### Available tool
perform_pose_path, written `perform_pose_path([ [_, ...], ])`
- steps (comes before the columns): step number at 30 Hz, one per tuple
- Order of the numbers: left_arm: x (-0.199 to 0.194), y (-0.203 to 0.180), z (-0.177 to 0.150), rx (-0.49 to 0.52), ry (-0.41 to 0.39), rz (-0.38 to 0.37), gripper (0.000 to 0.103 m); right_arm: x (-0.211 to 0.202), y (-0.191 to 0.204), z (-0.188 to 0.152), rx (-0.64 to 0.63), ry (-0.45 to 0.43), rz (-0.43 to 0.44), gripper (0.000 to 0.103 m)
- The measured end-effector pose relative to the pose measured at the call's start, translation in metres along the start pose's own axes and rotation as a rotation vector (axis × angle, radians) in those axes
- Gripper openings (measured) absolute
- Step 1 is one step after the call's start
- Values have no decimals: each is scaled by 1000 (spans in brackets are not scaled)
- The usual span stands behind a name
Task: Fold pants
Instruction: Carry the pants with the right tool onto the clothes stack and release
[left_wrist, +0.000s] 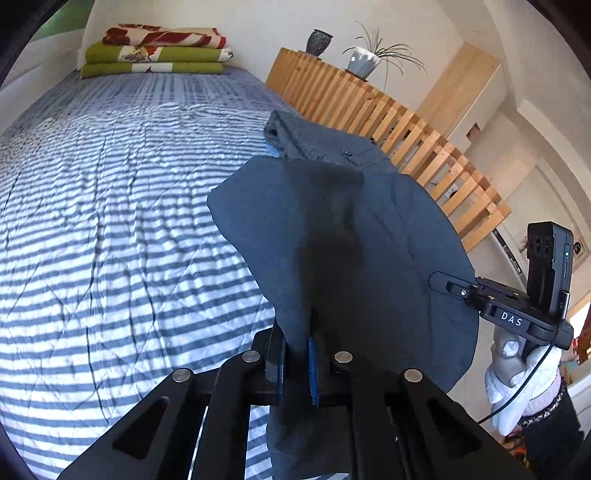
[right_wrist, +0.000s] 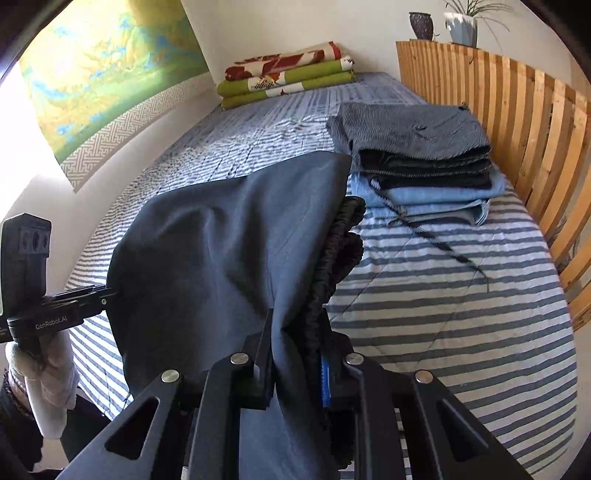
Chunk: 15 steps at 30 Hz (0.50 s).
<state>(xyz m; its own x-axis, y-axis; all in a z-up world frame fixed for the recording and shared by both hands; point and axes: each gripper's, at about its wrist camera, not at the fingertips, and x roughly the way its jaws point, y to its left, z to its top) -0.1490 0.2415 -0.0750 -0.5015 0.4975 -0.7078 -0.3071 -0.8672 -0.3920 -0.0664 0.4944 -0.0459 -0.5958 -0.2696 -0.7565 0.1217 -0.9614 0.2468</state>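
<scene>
Both tools, left tool (left_wrist: 295, 354) and right tool (right_wrist: 295, 362), clamp your dark pants (right_wrist: 229, 236), lifted above the near bed (left_wrist: 110, 221). Thin pinches could slip, dropping 1 edge.

Folded blankets (right_wrist: 286, 74) lie at the bed's (right_wrist: 443, 295) far end. A vase (right_wrist: 421, 25) and potted plant (right_wrist: 461, 22) top the wooden slat rail (right_wrist: 517, 110).
</scene>
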Motion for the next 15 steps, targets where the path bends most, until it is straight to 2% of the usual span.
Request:
perform_pose_path([
  [5, 8, -40, 73, 73, -53, -20, 9, -31, -22, 45, 21, -101, -59, 16],
  [9, 30, -61, 141, 89, -79, -33, 9, -47, -42, 91, 22, -178, -106, 16],
  [15, 85, -83, 241, 141, -96, -13, 9, -38, -90, 172, 51, -228, -137, 16],
])
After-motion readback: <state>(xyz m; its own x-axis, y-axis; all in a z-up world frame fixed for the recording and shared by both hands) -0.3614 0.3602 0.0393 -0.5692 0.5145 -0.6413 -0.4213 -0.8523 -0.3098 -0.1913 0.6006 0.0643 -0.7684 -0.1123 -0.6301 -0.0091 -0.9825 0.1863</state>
